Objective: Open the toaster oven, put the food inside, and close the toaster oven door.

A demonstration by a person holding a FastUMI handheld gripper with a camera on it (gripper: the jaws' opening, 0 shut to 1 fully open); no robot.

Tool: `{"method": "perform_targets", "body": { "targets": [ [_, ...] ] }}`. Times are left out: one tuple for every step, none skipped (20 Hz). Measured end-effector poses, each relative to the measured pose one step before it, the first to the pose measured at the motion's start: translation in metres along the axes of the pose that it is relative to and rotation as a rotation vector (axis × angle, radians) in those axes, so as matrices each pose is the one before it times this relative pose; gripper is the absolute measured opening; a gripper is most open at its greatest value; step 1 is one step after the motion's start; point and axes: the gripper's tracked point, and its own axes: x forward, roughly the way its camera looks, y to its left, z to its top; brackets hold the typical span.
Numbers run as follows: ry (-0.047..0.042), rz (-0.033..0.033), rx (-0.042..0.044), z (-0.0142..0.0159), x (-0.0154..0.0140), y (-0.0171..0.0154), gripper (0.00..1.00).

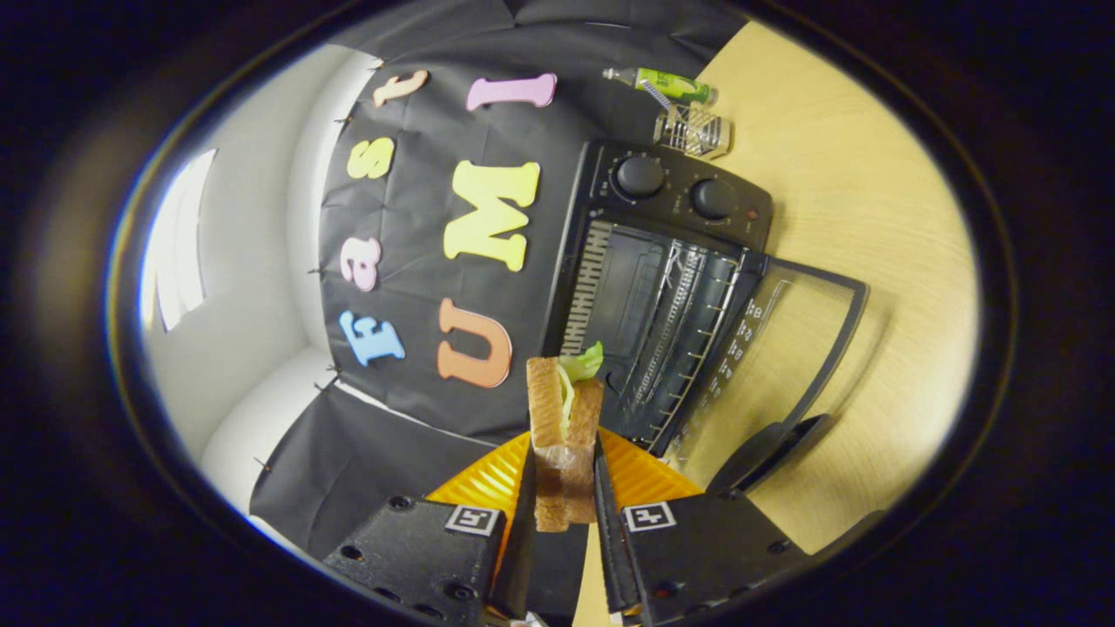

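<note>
I am gripping the sandwich (564,435) in my gripper (564,514), above the orange plate (645,475); the toaster oven (662,287) door (784,348) is already lying open, so loading and closing are remaining

Lighting: even, moderately bright indoor light. Brightest area: pale window (179,252), well beyond the gripper (564,488) to one side, washed out. Table (854,218): soft glare, soft shadow beside open oven door (784,348). Oven (645,296) interior: dim. Distortion: strong fisheye bending, soft blur toward rim. Fingers, pressed on sandwich (562,418): slightly soft.
</note>
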Motion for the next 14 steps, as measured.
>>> {"method": "perform_targets", "body": {
  "targets": [
    [-0.01872, -0.02127, 0.01338, 0.00343, 0.00488, -0.00709, 0.39],
    [-0.01887, -0.02229, 0.01722, 0.00550, 0.00687, -0.00699, 0.39],
    [-0.01665, -0.01629, 0.01247, 0.00531, 0.00793, -0.00606, 0.38],
    [-0.02656, -0.01412, 0.00265, 0.00758, 0.00687, -0.00321, 0.39],
    [-0.02138, -0.01778, -0.00685, 0.00756, 0.00761, -0.00343, 0.39],
    [-0.01728, -0.01833, -0.01145, 0.00583, 0.00741, -0.00479, 0.39],
    [-0.02552, -0.01242, -0.01000, 0.00758, 0.00853, -0.00040, 0.39],
    [-0.02183, -0.02237, -0.01489, 0.00725, 0.00940, -0.00272, 0.39],
    [-0.00850, -0.02494, -0.02062, 0.00190, 0.00920, -0.00383, 0.39],
    [0.00036, -0.00749, -0.01551, 0.00070, 0.00848, 0.00221, 0.39],
    [0.01482, -0.02112, -0.02581, -0.00370, 0.01126, -0.00195, 0.39],
    [0.02012, -0.00930, -0.01589, -0.00408, 0.00878, -0.00006, 0.40],
    [0.00983, -0.01405, -0.01234, -0.00208, 0.00799, 0.00122, 0.40],
    [0.00023, -0.01781, -0.01381, -0.00075, 0.00788, -0.00228, 0.40]
  ]
}}
